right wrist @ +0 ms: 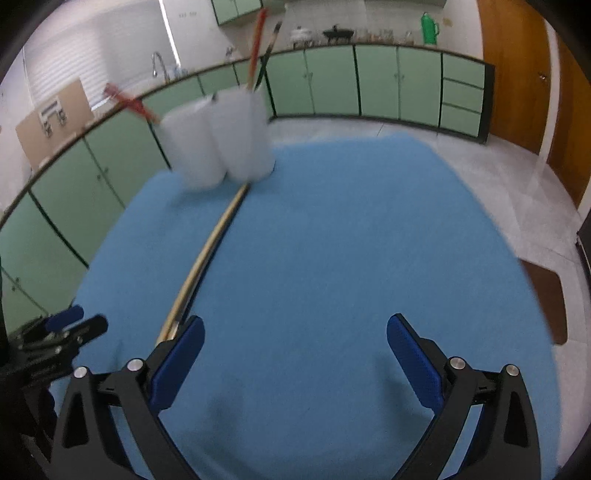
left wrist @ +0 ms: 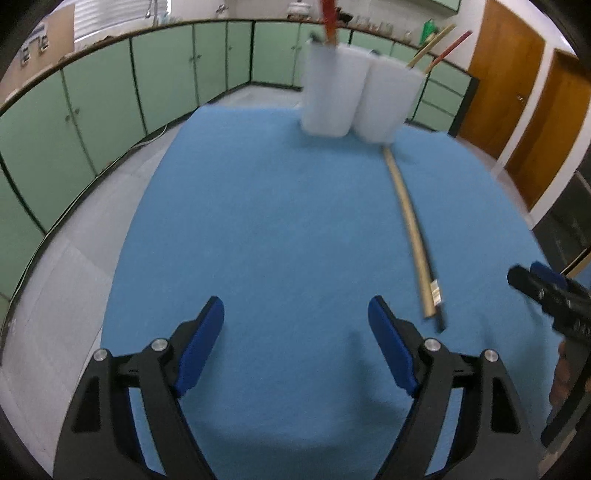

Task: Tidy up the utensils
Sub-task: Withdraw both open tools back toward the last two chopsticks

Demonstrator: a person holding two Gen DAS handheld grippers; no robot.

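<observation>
Two white cups (left wrist: 328,88) (right wrist: 243,136) stand side by side at the far end of the blue cloth (left wrist: 280,221). Red and tan sticks (left wrist: 432,44) (right wrist: 257,44) poke out of them. A long tan stick (left wrist: 410,229) (right wrist: 207,251) lies on the cloth, running from the cups toward me, with a thin dark-tipped piece beside its near end. My left gripper (left wrist: 295,306) is open over bare cloth, left of that stick's near end. My right gripper (right wrist: 295,325) is open too, its left finger (right wrist: 181,354) next to the stick's end. Each gripper shows at the other view's edge (left wrist: 535,280) (right wrist: 74,325).
Green cabinets (left wrist: 74,110) under a counter line the room behind the table. Wooden doors (left wrist: 506,74) are at the right. A brown board or seat (right wrist: 546,299) sits past the table's right edge. A green flask (right wrist: 428,27) stands on the counter.
</observation>
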